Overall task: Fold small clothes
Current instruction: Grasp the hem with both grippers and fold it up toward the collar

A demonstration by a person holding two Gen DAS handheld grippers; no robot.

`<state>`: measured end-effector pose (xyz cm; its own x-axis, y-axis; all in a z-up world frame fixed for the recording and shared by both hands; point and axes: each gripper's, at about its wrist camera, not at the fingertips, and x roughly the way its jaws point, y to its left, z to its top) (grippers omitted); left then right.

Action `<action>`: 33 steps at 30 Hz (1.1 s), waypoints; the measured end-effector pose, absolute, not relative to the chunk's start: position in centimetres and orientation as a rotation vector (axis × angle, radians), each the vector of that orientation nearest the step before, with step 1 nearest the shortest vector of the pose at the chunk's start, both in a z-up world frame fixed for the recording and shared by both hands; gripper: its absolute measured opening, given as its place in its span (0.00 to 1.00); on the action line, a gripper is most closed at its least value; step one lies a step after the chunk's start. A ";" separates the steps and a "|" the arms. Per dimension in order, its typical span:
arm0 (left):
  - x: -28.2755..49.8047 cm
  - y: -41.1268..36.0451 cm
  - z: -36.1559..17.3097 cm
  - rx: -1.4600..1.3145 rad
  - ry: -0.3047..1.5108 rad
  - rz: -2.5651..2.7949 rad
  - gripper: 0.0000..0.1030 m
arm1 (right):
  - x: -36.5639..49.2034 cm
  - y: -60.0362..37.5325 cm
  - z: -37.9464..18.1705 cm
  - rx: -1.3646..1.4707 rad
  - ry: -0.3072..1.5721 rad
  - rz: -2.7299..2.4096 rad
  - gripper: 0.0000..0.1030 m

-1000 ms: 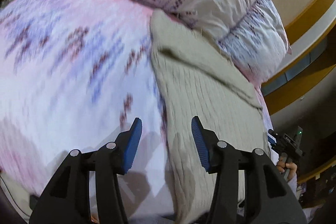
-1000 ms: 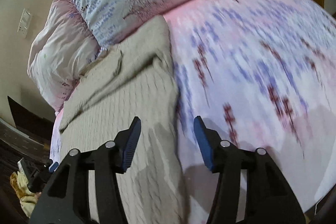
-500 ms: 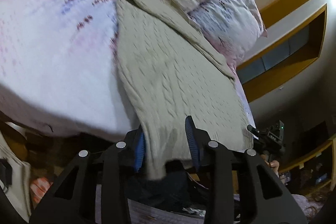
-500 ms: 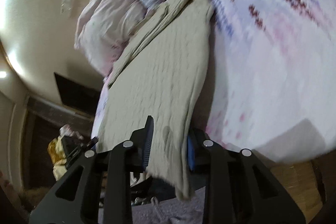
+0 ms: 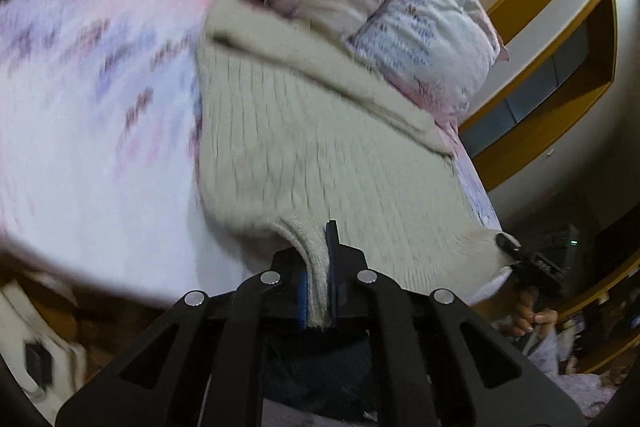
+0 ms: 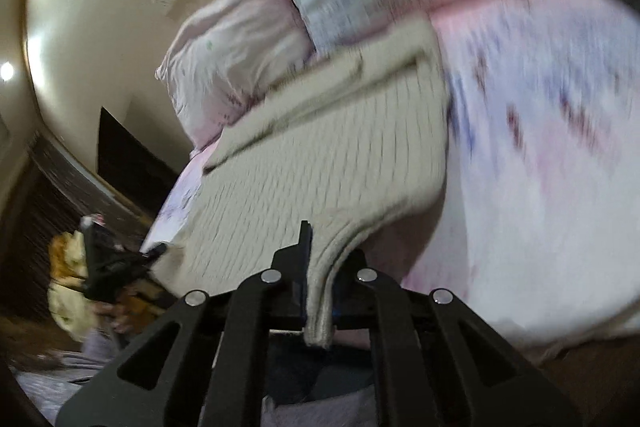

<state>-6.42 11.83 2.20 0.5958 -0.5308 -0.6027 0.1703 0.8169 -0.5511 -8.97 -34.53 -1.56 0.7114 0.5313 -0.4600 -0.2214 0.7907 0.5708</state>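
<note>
The beige knit sweater (image 5: pixel 320 147) lies flat on the bed's pink patterned cover (image 5: pixel 100 107), its far end against two pillows (image 5: pixel 432 39). The left tongs (image 5: pixel 318 291) and right tongs (image 6: pixel 320 291) are each clamped tight on a near hem corner.

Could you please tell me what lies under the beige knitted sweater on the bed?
The sweater lies on the pink patterned bedspread, its far end against the pillows. Whatever lies directly beneath it is covered.
</note>
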 end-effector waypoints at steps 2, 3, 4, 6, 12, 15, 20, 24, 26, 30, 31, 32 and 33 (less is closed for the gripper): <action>-5.3 12.2 3.6 -0.434 0.792 -0.388 0.06 | -8.7 -34.2 0.1 0.442 0.592 0.405 0.07; -4.7 12.3 4.2 -0.421 0.774 -0.375 0.06 | -8.5 -34.0 0.7 0.415 0.566 0.390 0.07; -4.3 12.4 4.7 -0.411 0.760 -0.364 0.06 | -8.4 -33.8 1.5 0.378 0.530 0.368 0.07; -3.2 12.6 5.9 -0.390 0.721 -0.338 0.06 | -8.1 -33.6 2.5 0.332 0.477 0.333 0.07; 1.2 12.9 9.1 -0.348 0.610 -0.277 0.06 | -6.2 -32.6 5.3 0.185 0.304 0.225 0.07; 4.3 12.5 10.3 -0.311 0.567 -0.244 0.06 | -3.9 -31.8 6.7 0.113 0.229 0.155 0.07; 10.9 10.8 10.9 -0.237 0.554 -0.183 0.06 | 3.2 -31.8 7.6 0.117 0.204 0.063 0.07; 15.9 10.1 9.5 -0.245 0.604 -0.148 0.06 | 9.1 -31.7 6.9 0.153 0.288 0.021 0.07; 18.5 10.0 8.4 -0.265 0.644 -0.142 0.06 | 11.7 -32.1 6.1 0.210 0.354 0.002 0.07; 22.1 9.6 6.0 -0.289 0.712 -0.140 0.06 | 15.7 -33.3 3.7 0.323 0.475 -0.049 0.07; 23.1 9.4 5.2 -0.285 0.734 -0.139 0.06 | 16.4 -33.5 3.3 0.344 0.494 -0.061 0.07; 23.5 9.3 4.7 -0.285 0.745 -0.138 0.06 | 17.3 -33.8 2.7 0.367 0.523 -0.071 0.07; 24.2 9.2 4.0 -0.295 0.764 -0.138 0.06 | 18.1 -33.9 2.2 0.379 0.549 -0.080 0.07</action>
<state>24.24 9.22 3.98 0.7157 -0.2286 -0.6600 0.0162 0.9501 -0.3115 18.06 -33.90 2.19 0.8518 0.0262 -0.5232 0.1744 0.9276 0.3304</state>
